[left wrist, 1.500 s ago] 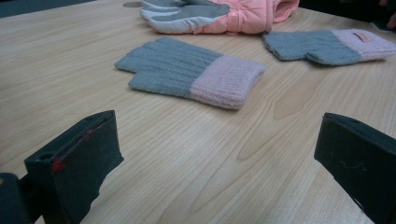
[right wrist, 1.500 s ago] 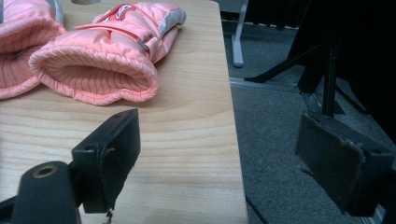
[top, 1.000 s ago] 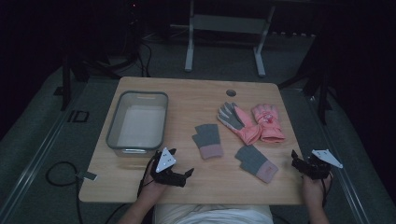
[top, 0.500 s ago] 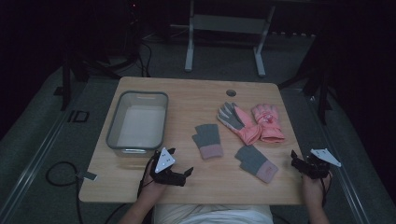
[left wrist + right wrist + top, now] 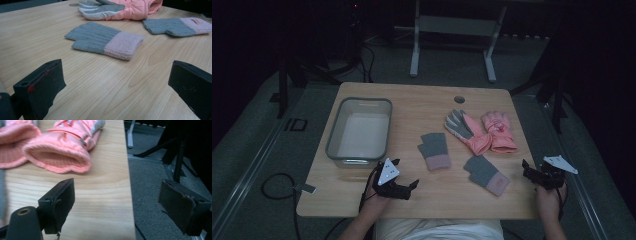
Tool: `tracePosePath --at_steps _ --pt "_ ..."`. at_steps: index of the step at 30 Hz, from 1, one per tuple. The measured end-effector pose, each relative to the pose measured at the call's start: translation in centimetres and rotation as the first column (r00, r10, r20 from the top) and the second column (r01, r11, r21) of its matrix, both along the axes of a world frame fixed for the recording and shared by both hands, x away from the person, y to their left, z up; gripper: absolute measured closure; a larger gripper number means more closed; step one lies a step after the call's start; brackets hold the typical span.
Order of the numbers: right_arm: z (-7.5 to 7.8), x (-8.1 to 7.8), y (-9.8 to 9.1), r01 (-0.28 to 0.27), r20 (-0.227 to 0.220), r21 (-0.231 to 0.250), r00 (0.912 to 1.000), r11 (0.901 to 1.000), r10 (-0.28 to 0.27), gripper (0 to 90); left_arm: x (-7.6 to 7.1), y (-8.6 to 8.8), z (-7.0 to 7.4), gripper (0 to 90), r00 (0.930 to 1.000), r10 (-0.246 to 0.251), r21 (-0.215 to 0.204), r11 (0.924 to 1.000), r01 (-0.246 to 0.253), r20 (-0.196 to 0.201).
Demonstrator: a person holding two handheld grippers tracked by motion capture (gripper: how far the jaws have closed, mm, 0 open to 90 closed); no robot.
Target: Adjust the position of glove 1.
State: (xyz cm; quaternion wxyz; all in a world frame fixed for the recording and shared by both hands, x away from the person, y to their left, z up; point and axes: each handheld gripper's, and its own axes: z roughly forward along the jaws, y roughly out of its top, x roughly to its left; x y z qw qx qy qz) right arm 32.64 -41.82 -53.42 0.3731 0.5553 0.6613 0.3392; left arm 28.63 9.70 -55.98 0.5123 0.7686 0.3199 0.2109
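Two empty grippers near the gloves
Left gripper (image 5: 404, 186) gapes wide near the grey mitten (image 5: 105, 40); right gripper (image 5: 532, 172) gapes wide over the table edge (image 5: 125, 182).

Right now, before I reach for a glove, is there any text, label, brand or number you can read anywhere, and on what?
"ID": pale marking on the floor left of the table.
Small tag on the cuff of the far knit glove: too small to read.
Small emblem on the back of the pink ski glove: blurred, unreadable.
Near knit glove, clear bin and both tools: no lettering visible.
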Motion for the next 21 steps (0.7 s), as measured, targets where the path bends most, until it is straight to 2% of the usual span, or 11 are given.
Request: tracePosePath --at_steps 4,8,9,13,14,16,17,19,21 --pt "0.9 0.2 0.8 -0.025 0.011 -0.019 0.9996 0.9995 0.025 13.3 0.0 0.0 0.0 0.0 1.0 0.001 0.002 1.0 -0.001 0.003" --pt "1.6 0.2 1.2 -0.036 0.026 -0.014 0.999 0.9993 0.036 13.2 0.0 0.0 0.0 0.0 1.0 0.0 0.001 1.0 0.0 0.0" --pt "2.3 0.2 1.4 -0.04 0.037 -0.003 0.9985 0.9992 0.041 13.2 0.0 0.0 0.0 0.0 1.0 0.002 0.001 1.0 -0.002 0.0" --pt "3.9 0.3 1.8 -0.037 0.074 -0.003 0.9966 0.9993 0.037 13.2 0.0 0.0 0.0 0.0 1.0 0.0 0.002 1.0 0.0 0.001" --pt "3.9 0.3 1.8 -0.037 0.074 -0.003 0.9966 0.9993 0.037 13.2 0.0 0.0 0.0 0.0 1.0 0.0 0.002 1.0 0.0 0.001" --pt "5.0 0.3 2.1 -0.034 0.09 -0.009 0.9953 0.9994 0.034 14.4 0.0 0.0 0.0 0.0 1.0 -0.001 0.001 1.0 0.001 0.0" --pt "5.6 0.5 2.2 -0.045 0.081 -0.002 0.9957 0.999 0.045 14.5 0.0 0.0 0.0 0.0 1.0 0.0 0.0 1.0 0.0 -0.002" --pt "6.5 0.6 2.4 -0.071 0.092 0.021 0.9934 0.9973 0.069 14.9 0.0 0.0 0.0 0.0 1.0 0.0 -0.001 1.0 0.0 -0.003" --pt "7.3 0.8 2.8 -0.068 0.078 0.023 0.9948 0.9974 0.066 14.9 0.0 0.0 0.0 0.0 1.0 -0.001 -0.002 1.0 0.001 -0.002"
